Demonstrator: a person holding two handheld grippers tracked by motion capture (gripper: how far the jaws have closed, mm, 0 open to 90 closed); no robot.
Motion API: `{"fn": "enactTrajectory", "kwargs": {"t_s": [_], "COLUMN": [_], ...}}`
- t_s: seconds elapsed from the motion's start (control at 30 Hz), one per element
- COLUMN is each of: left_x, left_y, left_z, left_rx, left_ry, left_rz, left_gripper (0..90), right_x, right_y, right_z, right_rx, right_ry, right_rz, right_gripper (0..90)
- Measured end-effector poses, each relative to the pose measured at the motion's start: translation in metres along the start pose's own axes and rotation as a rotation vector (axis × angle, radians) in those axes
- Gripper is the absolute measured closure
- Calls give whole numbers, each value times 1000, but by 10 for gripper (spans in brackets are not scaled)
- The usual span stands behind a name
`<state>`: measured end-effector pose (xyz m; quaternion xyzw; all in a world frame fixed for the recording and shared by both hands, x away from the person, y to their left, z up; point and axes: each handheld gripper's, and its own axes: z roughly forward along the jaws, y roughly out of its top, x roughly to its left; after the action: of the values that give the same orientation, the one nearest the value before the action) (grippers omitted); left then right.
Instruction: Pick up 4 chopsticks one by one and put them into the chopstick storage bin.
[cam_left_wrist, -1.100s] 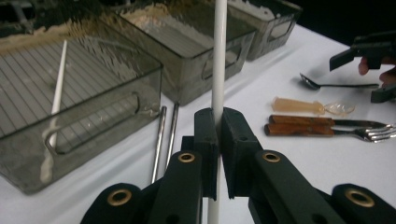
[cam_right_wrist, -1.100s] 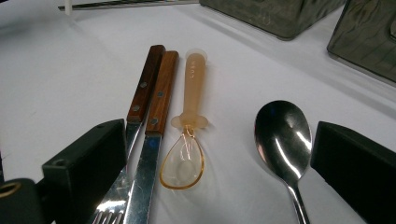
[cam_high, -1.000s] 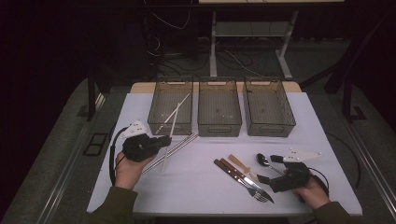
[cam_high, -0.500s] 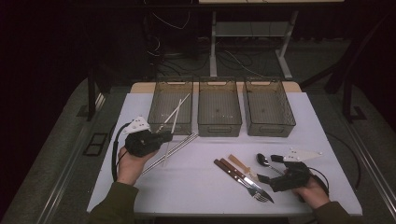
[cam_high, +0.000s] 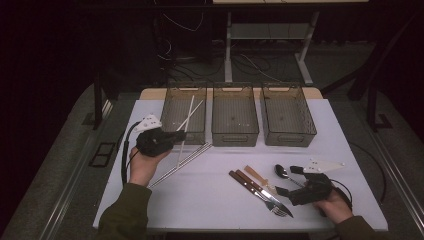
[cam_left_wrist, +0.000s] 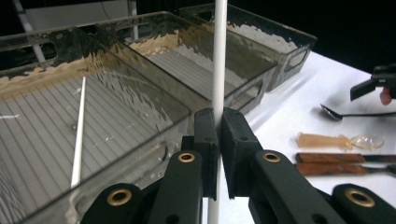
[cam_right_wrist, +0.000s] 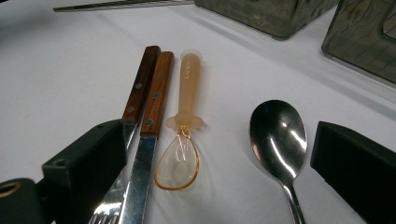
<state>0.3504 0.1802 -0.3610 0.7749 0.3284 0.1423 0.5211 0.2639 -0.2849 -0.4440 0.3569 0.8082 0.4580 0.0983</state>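
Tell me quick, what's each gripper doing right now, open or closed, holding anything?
Left gripper: closed on a white chopstick beside the left bin.
Right gripper: open, holding nothing, low over the cutlery on the table.

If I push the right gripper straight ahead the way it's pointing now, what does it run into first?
Likely the cutlery on the table: the right gripper stands open, pointing low over the amber plastic spoon, with the metal spoon beside it. Height above them is hard to judge.
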Motion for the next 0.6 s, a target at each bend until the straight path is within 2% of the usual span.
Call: {"fn": "enactTrajectory", "kwargs": {"t_s": [0.27, 0.3, 0.47, 0.6], "left_x": [15, 17, 24, 27], "left_y": [24, 27, 44, 60], "left_z": [6, 7, 11, 13], "left_rx": [-5, -6, -12, -18], "left_ry": [21, 23, 28, 41], "left_rz": [3, 4, -3, 11], "left_gripper": [849, 849, 849, 849], "right_x": [-1, 0, 0, 0], "right_y": [0, 0, 0, -1], "right_z": [0, 0, -1, -1], "right_rx": [-6, 4, -1, -4], "right_ry": [-8, -4, -5, -5], "right_rz": [-12, 6, 3, 5], "right_gripper": [39, 38, 38, 38]}}
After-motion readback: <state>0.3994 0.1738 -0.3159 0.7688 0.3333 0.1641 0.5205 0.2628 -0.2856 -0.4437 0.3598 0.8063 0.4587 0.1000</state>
